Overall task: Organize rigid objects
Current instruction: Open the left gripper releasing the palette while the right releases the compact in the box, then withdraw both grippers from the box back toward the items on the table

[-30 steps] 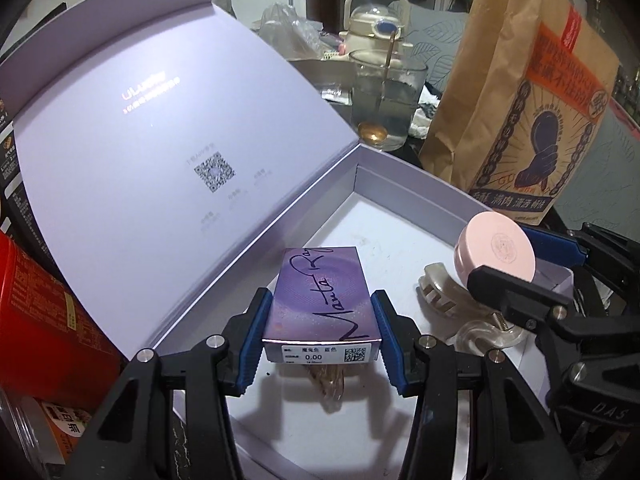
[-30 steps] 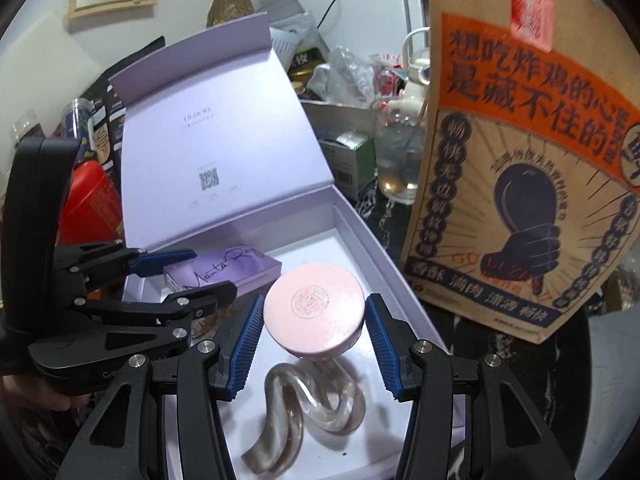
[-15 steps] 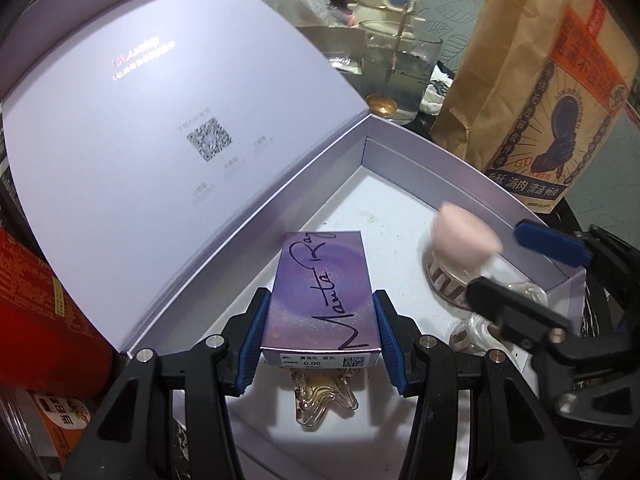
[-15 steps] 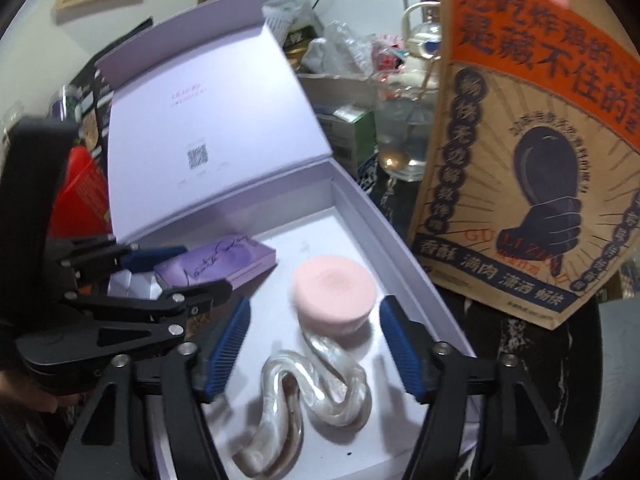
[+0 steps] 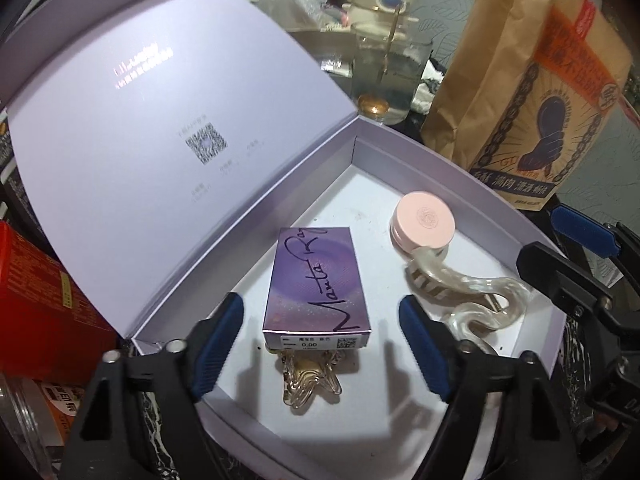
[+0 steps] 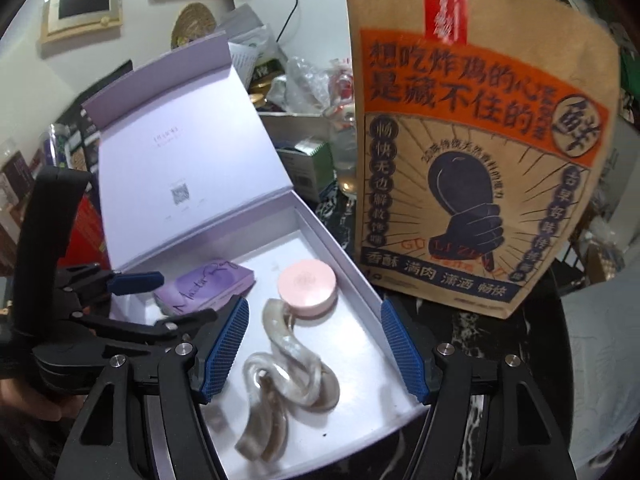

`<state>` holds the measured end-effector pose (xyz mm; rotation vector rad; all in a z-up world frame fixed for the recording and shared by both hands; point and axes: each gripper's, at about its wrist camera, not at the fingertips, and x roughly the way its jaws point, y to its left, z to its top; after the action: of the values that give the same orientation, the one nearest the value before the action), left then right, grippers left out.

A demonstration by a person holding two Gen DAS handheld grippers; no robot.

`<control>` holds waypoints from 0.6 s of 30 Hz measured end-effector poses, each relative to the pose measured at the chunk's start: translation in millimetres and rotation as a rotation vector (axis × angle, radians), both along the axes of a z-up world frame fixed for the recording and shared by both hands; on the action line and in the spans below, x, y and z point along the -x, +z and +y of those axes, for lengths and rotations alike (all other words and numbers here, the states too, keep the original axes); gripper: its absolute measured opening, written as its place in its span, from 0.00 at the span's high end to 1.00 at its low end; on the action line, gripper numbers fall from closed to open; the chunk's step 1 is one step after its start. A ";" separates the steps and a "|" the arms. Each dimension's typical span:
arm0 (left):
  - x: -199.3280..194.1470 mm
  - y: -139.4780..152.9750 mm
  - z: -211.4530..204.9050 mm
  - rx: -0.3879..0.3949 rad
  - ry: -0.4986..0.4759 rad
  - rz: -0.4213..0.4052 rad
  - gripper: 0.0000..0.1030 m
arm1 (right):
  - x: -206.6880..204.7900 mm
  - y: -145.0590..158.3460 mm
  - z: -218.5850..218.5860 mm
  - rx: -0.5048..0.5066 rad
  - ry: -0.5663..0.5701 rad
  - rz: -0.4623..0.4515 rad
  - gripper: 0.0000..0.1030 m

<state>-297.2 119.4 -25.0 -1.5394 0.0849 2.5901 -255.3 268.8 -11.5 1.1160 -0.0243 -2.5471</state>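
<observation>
A lilac gift box [image 5: 440,160] lies with its lid [image 5: 160,140] raised. On its white floor are a purple carton [image 5: 316,288], a round pink compact [image 5: 424,224], a pearly hair claw [image 5: 464,292] and a clear gold clip [image 5: 310,380] poking out under the carton's near end. My left gripper [image 5: 320,312] straddles the carton with its jaws opening and its pads off the sides. My right gripper [image 6: 313,312] is open above the hair claw [image 6: 288,372], with the compact [image 6: 307,286] just beyond its fingertips and free of them.
A tall brown paper bag [image 6: 472,160] stands right beside the box's right wall. A glass of water [image 5: 388,76] and a kettle sit behind the box. A red carton [image 5: 36,300] is at the left. Clutter fills the back of the table.
The left jaws let go of the purple carton, which now lies on the box floor. The right jaws released the pink compact, which dropped by the hair claw, and the gripper drew back slightly.
</observation>
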 end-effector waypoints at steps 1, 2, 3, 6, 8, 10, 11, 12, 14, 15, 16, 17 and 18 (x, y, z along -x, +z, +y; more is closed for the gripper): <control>-2.6 3.5 1.0 0.002 -0.004 0.011 0.22 | -2.2 2.4 0.5 0.009 0.003 0.004 0.32; -4.8 6.1 1.9 0.005 -0.008 0.018 0.22 | -3.9 4.0 0.0 0.007 0.000 0.006 0.32; -7.1 8.4 3.0 0.009 -0.012 0.023 0.22 | -6.1 6.0 0.0 0.001 -0.003 0.011 0.32; -16.0 13.5 1.6 0.004 -0.028 0.027 0.22 | -13.8 13.5 0.3 0.003 -0.001 0.020 0.32; -22.0 14.8 1.9 0.007 -0.032 0.031 0.22 | -17.4 17.5 0.2 0.025 0.015 0.018 0.27; -28.2 18.4 7.0 0.012 -0.033 0.043 0.22 | -22.6 22.5 -0.8 0.029 0.015 0.030 0.24; -30.6 21.2 7.4 0.012 -0.035 0.052 0.22 | -25.0 24.6 -1.8 0.021 0.013 0.037 0.24; -31.4 23.2 4.1 0.008 -0.039 0.057 0.22 | -27.5 27.3 -2.3 0.013 0.007 0.044 0.24; -30.2 23.6 5.3 -0.005 -0.050 0.068 0.22 | -31.6 31.0 -1.5 0.012 0.000 0.049 0.24; -33.5 26.8 7.6 -0.006 -0.048 0.071 0.22 | -33.2 32.7 -0.7 0.017 -0.003 0.048 0.24; -36.0 28.8 7.0 -0.006 -0.044 0.076 0.22 | -35.4 34.6 0.0 0.022 -0.004 0.050 0.24; -38.3 31.3 6.3 -0.005 -0.040 0.084 0.21 | -38.0 36.3 0.6 0.023 -0.007 0.054 0.24; -41.8 33.9 5.2 -0.004 -0.040 0.088 0.21 | -40.6 37.7 1.0 0.020 -0.010 0.058 0.24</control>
<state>-255.4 124.6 8.9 -1.4071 0.1173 2.6247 -214.7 269.8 26.2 1.0362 -0.0398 -2.5814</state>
